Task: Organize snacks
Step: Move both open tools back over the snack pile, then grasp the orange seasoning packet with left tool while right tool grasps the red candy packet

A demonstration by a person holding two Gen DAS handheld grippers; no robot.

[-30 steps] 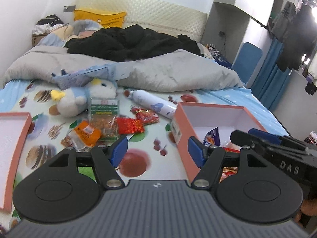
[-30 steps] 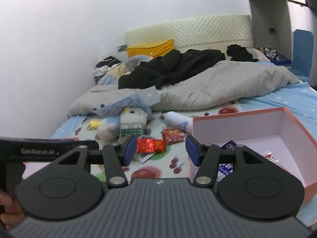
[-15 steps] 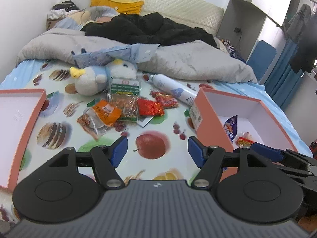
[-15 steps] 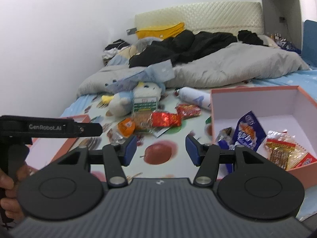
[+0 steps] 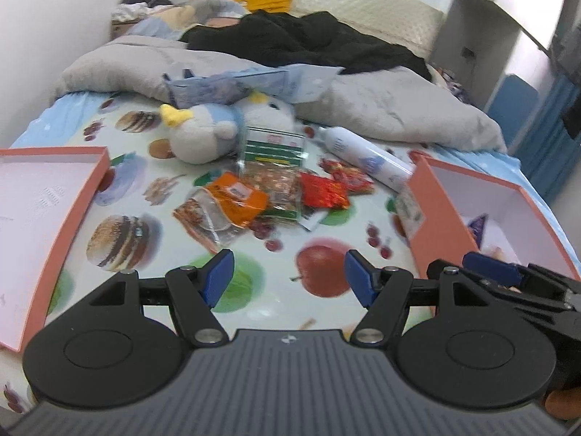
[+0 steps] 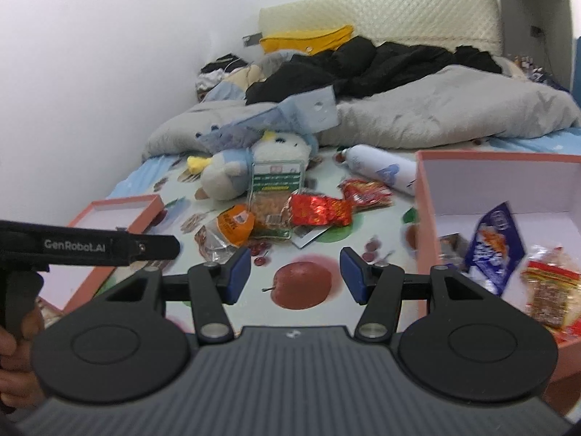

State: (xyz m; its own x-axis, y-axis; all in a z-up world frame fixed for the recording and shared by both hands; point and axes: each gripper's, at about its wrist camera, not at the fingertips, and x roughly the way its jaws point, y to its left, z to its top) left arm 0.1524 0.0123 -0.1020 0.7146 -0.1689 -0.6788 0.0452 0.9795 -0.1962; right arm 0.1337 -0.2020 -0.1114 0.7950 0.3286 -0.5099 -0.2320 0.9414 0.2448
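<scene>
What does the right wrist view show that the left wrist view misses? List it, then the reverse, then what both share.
Only the right wrist view: the box's contents, a purple packet and a clear-wrapped snack, plus the left gripper's side with its printed label.

Only the left wrist view: the lid's pale inside, and the burger print on the sheet.

Both: the pink box, orange packet, red foil packet, green-labelled pack, white bottle, plush toy, and each view's own gripper, left and right, open and empty.
</scene>
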